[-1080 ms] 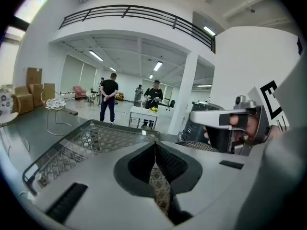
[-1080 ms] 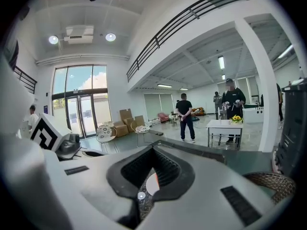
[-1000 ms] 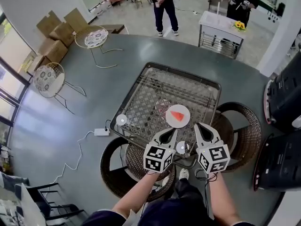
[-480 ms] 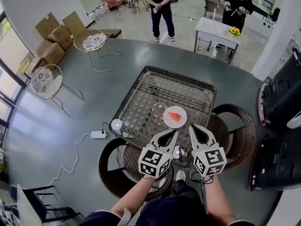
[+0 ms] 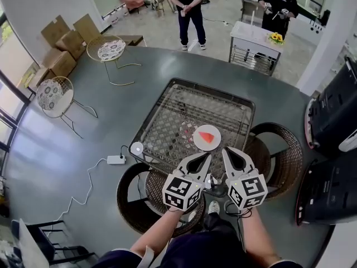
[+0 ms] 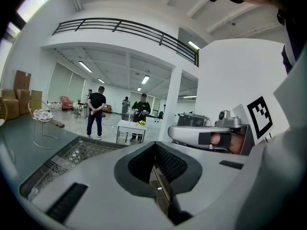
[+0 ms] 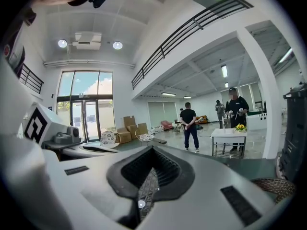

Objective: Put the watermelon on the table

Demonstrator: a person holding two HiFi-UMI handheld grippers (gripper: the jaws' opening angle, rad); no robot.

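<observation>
Watermelon, red wedge, on round white plate, wire-mesh surface; near plate, left gripper and right gripper level, closed, empty.

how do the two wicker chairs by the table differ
The left wicker chair sits at the table's near left corner, the right wicker chair along its right side. The left gripper and arm hide part of the left chair; the right chair shows almost whole. Both are round, dark brown and drawn up to the table.
</observation>
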